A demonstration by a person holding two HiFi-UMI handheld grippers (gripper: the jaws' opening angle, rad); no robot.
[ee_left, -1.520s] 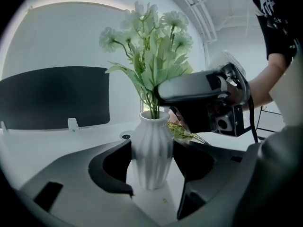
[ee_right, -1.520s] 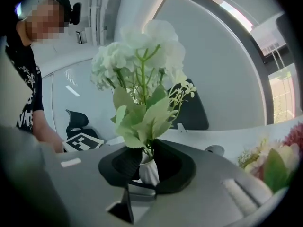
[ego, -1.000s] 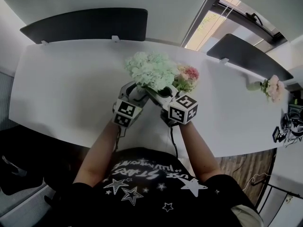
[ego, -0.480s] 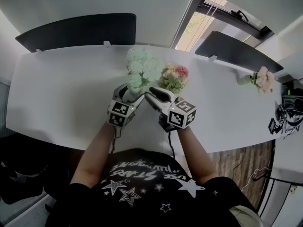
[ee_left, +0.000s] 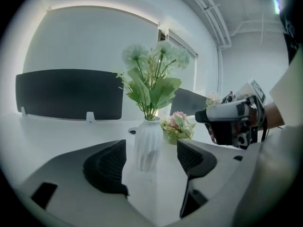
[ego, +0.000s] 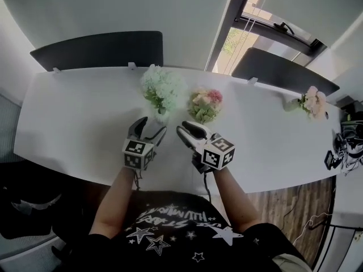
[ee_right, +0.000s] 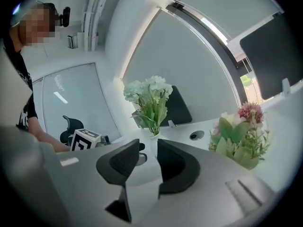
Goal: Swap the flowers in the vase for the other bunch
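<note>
The pale green bunch (ego: 163, 86) stands in the white vase (ee_left: 147, 143) on the tabletop (ego: 74, 118), with the pink bunch (ego: 205, 105) just beside it. The left tool (ego: 150, 127) has just been opening and its jaws gape with nothing in them, the vase beyond. The right tool (ego: 189, 131) is parted and empty. The swap is probably done.

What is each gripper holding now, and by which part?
Nothing is held. The left gripper has just been opening its jaws, and the white vase stands free on the table beyond them. The right gripper, jaws apart, is empty.
</note>
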